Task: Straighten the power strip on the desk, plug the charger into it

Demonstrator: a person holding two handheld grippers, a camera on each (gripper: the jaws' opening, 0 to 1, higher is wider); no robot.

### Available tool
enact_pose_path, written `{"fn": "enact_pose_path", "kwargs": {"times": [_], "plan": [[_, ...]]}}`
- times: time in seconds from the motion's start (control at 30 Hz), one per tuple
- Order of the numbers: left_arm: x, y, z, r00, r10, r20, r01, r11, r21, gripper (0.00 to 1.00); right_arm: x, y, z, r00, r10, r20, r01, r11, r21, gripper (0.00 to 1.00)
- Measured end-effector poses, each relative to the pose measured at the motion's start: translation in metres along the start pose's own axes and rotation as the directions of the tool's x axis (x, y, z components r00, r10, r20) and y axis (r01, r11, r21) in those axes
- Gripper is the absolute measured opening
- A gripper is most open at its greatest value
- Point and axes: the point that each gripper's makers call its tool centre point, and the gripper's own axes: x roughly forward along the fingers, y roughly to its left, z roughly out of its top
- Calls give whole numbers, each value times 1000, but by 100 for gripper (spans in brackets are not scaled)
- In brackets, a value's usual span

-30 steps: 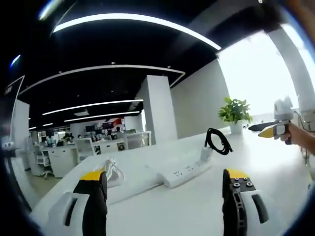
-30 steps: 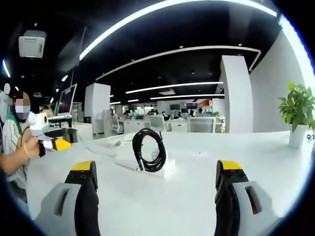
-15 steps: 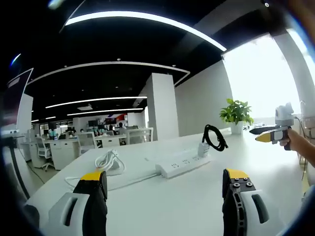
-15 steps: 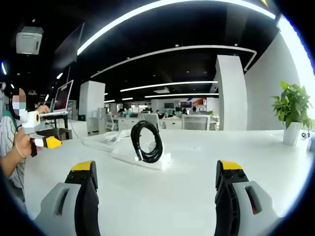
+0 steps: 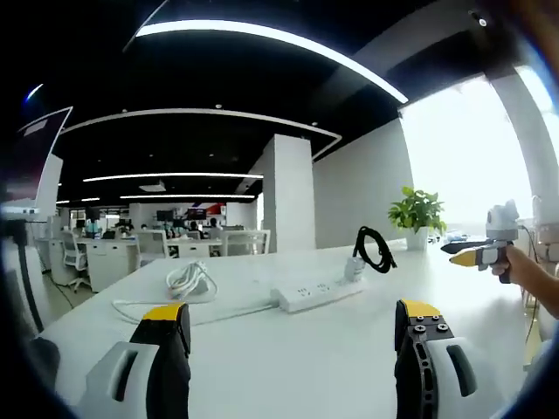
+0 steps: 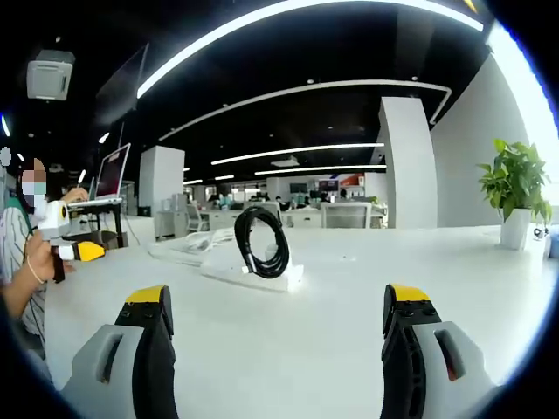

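Well, long white power strip (image 5: 316, 295)

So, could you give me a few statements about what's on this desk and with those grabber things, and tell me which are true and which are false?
1. The power strip lies on the white desk. True.
2. The left gripper is clamped on the power strip. False: its jaws stand open, short of the strip.
3. A coiled black cable sits at one end of the strip. True.
4. The potted plant stands between the right gripper's jaws. False: it is far off at the desk's edge.
5. A bundle of white cord lies on the desk. True.
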Motion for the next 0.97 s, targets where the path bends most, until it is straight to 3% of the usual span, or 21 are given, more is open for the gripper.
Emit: {"fn": "enact_pose_path", "kwargs": {"times": [0.97], "plan": [[-9,6,-5,999,46,11,-45,999,-12,99,-10,1,-6,1000,-3,-3,3,1000,19,99]]}}
